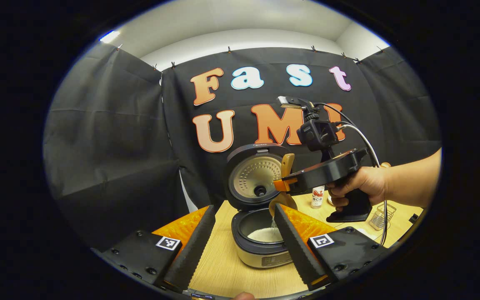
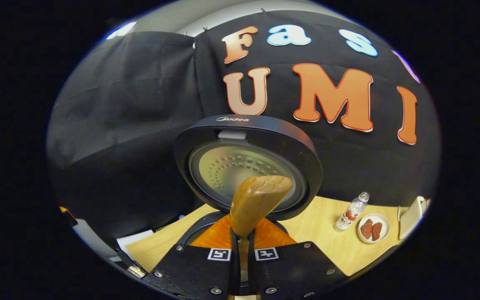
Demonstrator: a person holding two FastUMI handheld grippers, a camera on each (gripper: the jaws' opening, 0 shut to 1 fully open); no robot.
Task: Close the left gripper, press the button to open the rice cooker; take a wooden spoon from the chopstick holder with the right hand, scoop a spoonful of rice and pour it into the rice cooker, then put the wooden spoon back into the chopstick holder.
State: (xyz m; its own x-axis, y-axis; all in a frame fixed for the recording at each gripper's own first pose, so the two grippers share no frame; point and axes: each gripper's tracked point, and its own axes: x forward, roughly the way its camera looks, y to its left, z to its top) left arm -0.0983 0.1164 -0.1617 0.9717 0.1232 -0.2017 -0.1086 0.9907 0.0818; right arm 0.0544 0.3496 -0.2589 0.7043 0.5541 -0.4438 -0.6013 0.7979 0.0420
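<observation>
The right gripper (image 1: 282,184), clamped on the wooden spoon (image 2: 256,204), holds it near upright with its bowl tipped directly above the open rice cooker (image 1: 261,246) as rice falls; the left gripper (image 1: 244,246) stands wide open, nearer.

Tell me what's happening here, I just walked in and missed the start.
A person is tipping rice from a wooden spoon into the open rice cooker. The right tongs are shut on the spoon's handle, above the pot, and rice is falling in. The left tongs are open, held back from the cooker.
</observation>
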